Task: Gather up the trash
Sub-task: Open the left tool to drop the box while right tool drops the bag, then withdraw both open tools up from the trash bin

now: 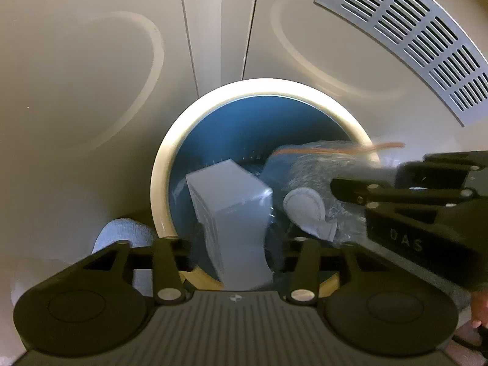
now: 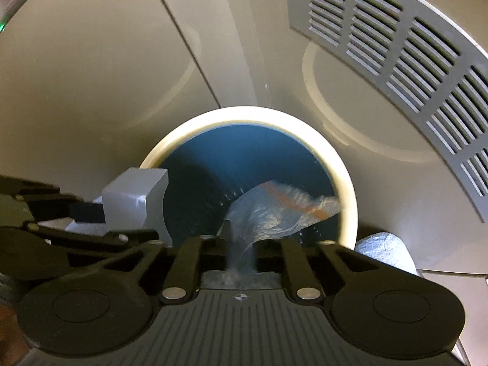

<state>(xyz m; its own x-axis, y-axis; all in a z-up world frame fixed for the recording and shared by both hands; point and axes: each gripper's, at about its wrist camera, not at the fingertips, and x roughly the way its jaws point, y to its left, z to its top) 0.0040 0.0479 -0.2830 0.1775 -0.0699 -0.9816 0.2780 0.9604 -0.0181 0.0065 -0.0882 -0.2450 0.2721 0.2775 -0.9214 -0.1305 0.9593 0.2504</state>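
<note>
A pale cabinet front point(image 1: 91, 76) with a slatted grey vent point(image 1: 411, 30) filled the background, and before it stood a round bin point(image 1: 158, 183) with a cream rim and a blue inside. Both grippers pointed steeply down over its mouth. The left gripper point(image 1: 238, 244) stood partly open around a pale grey box point(image 1: 231, 210) that hung over the bin's opening; whether the pads pressed on the box could not be told, since the fingertips were hidden behind it. The right gripper point(image 2: 241, 244) was open only narrowly, with a crumpled clear plastic bag point(image 2: 274, 210) bearing an orange stripe trailing from between its fingers into the bin; the bag was blurred, and the pads themselves were covered by it, so a grip could not be confirmed. A white roll of paper point(image 2: 387, 253) lay just beside the bin, cut off by the gripper bodies in both views.
</note>
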